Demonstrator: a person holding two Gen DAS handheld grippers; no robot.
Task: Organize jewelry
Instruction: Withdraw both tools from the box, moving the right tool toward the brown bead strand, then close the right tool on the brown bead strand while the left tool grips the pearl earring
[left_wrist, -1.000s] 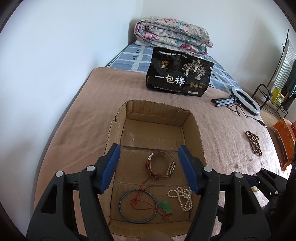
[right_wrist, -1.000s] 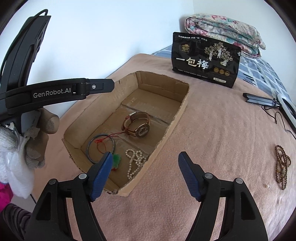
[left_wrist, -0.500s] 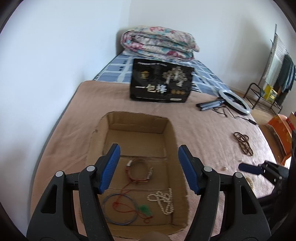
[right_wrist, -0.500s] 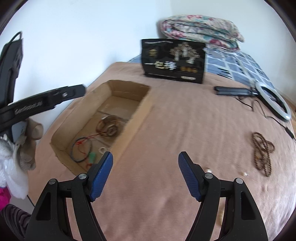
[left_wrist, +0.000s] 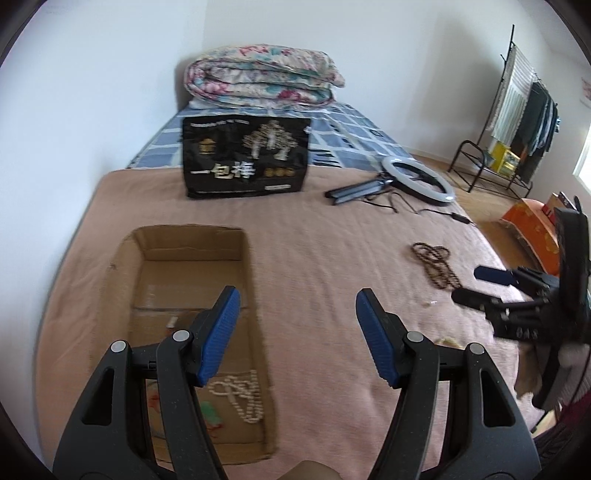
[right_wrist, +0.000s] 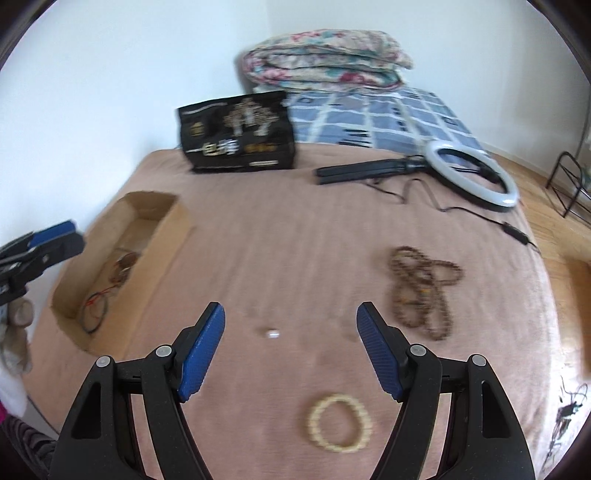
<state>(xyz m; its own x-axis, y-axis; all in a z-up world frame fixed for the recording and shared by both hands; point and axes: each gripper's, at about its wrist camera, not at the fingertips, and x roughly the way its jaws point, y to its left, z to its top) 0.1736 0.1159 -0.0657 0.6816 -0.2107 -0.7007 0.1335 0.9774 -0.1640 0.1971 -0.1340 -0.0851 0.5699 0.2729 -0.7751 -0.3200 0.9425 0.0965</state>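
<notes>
A shallow cardboard box (left_wrist: 192, 236) (right_wrist: 147, 206) sits sunk in the pink blanket. It holds a white pearl necklace (left_wrist: 240, 398), a green pendant on red cord (left_wrist: 210, 413), a bangle (right_wrist: 92, 314) and a watch (right_wrist: 123, 264). A brown bead necklace (right_wrist: 421, 288) (left_wrist: 436, 266), a cream bead bracelet (right_wrist: 338, 428) and a small white piece (right_wrist: 273, 334) lie on the blanket. My left gripper (left_wrist: 295, 325) is open and empty beside the box's right wall. My right gripper (right_wrist: 290, 339) is open and empty above the small white piece.
A black printed bag (left_wrist: 245, 158) stands at the back. A ring light with stand and cable (right_wrist: 469, 173) lies at the back right. A folded quilt (left_wrist: 262, 79) is stacked against the wall. The bed's right edge drops to the wooden floor (right_wrist: 561, 206).
Both grippers have swung right, away from the box. The right gripper now faces the loose jewelry on the blanket; the cream bracelet has come into view.
</notes>
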